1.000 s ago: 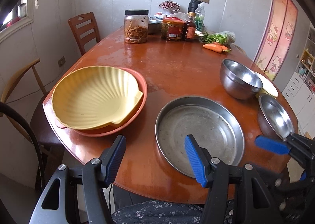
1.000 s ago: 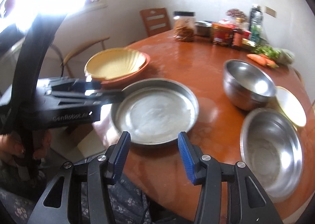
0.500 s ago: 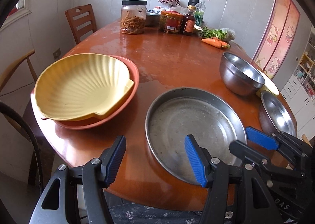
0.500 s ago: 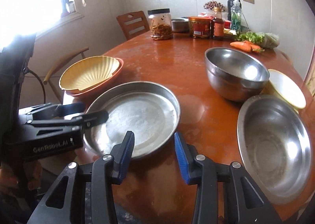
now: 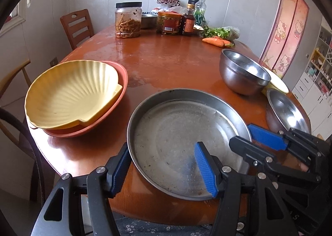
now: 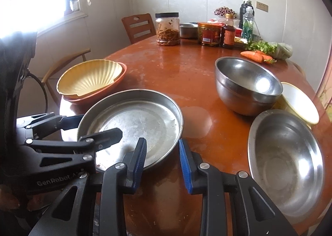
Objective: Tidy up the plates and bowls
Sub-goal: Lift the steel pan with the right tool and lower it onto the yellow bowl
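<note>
Resting steel pan (image 5: pixel 176 132): empty, at table's (image 5: pixel 166 59) near edge.
Left gripper (image 5: pixel 161 157): open, straddling pan's near rim.
Right gripper (image 6: pixel 162 151): clamped on pan's right rim.

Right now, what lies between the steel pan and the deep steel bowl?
Only bare wet tabletop separates the steel pan from the deep steel bowl, clearest in the right wrist view.

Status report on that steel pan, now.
Right gripper jaws just closing, shut on steel pan rim. Left gripper open, straddling the near rim. Pan flat on table, nothing blocking.
</note>
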Demonstrator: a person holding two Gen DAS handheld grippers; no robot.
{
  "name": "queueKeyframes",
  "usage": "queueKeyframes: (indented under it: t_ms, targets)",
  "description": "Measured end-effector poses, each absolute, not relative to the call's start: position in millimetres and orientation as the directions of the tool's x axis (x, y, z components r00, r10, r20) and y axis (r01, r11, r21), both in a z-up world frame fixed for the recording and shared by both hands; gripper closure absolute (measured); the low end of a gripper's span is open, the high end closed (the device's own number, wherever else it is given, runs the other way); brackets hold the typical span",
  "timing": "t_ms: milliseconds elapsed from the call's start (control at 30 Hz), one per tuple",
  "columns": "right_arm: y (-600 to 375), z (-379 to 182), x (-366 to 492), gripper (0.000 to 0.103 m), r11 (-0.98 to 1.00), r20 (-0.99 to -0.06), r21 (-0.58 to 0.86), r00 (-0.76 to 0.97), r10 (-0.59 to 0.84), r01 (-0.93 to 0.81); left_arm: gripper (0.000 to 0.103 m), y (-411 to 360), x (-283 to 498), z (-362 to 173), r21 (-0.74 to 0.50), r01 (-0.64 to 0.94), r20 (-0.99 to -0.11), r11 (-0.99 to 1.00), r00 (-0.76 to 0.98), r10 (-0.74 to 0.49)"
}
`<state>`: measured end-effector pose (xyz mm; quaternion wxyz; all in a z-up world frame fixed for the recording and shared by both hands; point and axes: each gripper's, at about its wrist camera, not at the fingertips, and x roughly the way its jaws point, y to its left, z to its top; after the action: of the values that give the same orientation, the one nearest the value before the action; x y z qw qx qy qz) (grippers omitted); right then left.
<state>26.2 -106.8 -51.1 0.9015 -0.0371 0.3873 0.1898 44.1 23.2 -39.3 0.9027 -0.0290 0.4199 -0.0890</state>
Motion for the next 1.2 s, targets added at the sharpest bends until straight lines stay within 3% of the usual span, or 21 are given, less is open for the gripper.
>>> queueKeyframes:
  t_ms: [1200]
  targets:
    - [-64,2,33,0.07,0.888,-0.614,0.067,0.683,0.397,-0.455,0.043,82,33,26,-0.149,0.046,-0.633,0.988,0.763,-0.131]
